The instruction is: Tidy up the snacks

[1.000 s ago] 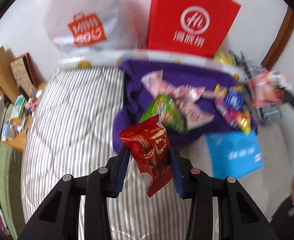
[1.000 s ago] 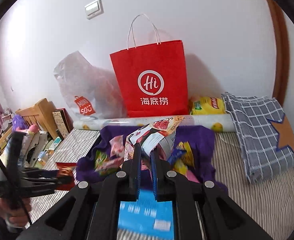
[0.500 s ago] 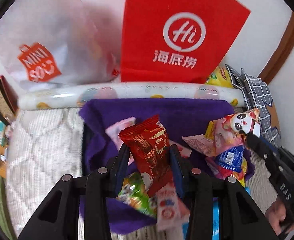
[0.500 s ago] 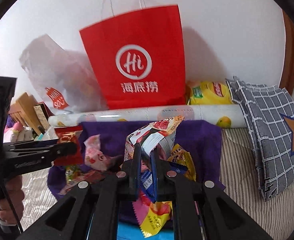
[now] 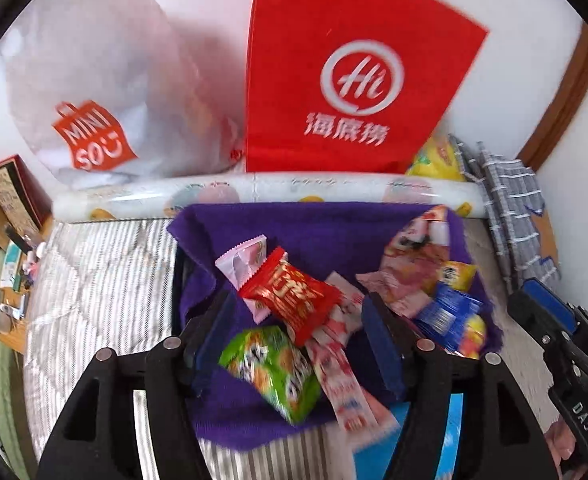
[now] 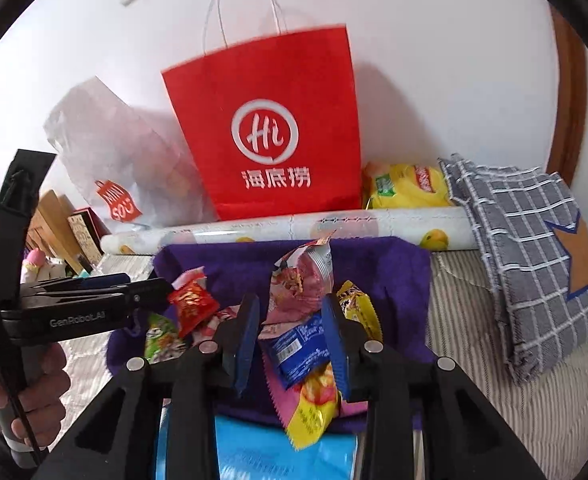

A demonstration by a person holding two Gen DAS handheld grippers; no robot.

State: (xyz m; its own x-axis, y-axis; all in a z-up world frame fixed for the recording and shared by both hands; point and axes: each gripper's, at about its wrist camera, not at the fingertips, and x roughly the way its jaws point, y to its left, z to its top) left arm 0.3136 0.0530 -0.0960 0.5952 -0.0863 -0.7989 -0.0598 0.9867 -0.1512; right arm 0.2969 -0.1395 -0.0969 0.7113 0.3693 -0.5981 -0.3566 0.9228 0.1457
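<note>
Left gripper (image 5: 294,312): jaws have just been opening and stand wide apart, pads clear of everything. The red snack packet (image 5: 292,294) lies between and just beyond them, tilted, resting on the heap of wrappers; nothing is held. Below it lie a green packet (image 5: 272,368) and a pink-and-white strip packet (image 5: 340,364).

Right gripper (image 6: 290,326): jaws have also just been opening and are parted, pads not pressing. The panda-print pink packet (image 6: 300,280) stands up between and beyond the tips, apparently free of them. A blue packet (image 6: 298,348) and a yellow packet (image 6: 312,404) lie directly under the tips.

All these snacks sit on the purple cloth (image 6: 374,264), spread over the striped bed (image 6: 474,320). A light-blue flat item (image 6: 254,456) pokes out from under the cloth's near edge. Behind the cloth: a printed roll (image 6: 374,222), the red paper bag (image 6: 266,120), a translucent plastic bag (image 5: 94,80), a yellow package (image 6: 406,188), and a checked cloth (image 6: 526,248) to the right. A hand (image 6: 22,384) grips the left tool's handle.

Progress, as judged: both packets appear delivered to the pile on the cloth. The snacks are gathered but lie mixed and overlapping, so any sorting or bagging remains; I see no loose snack elsewhere on the bed.
</note>
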